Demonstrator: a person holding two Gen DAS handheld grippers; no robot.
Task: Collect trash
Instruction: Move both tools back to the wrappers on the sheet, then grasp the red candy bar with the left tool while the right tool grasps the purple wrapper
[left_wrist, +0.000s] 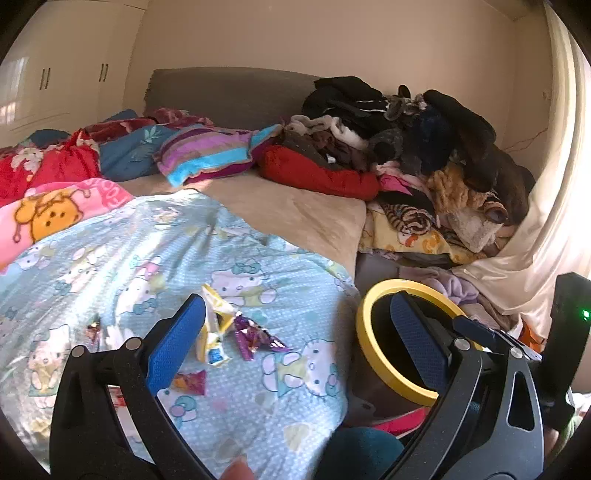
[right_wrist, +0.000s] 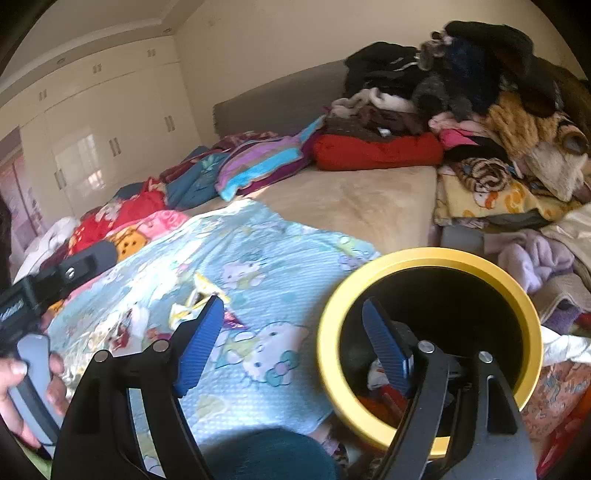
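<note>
Fingers of both grippers (left_wrist: 295, 339) (right_wrist: 291, 347) spread empty; wrappers (left_wrist: 236, 332) near blanket edge (left_wrist: 343, 295), beside bin (right_wrist: 428, 258).

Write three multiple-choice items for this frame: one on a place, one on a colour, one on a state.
1. Where do the wrappers lie?
A. on the light-blue cartoon blanket
B. on the clothes pile
C. on the headboard

2. What colour is the bin rim?
A. red
B. yellow
C. green

3. How do the right gripper jaws stand?
A. shut on a wrapper
B. shut empty
C. open, empty

Answers: 1 A, they rest on the blanket beside the bin; 2 B, a yellow ring around a dark inside; 3 C, a wide gap with nothing between the pads.
</note>
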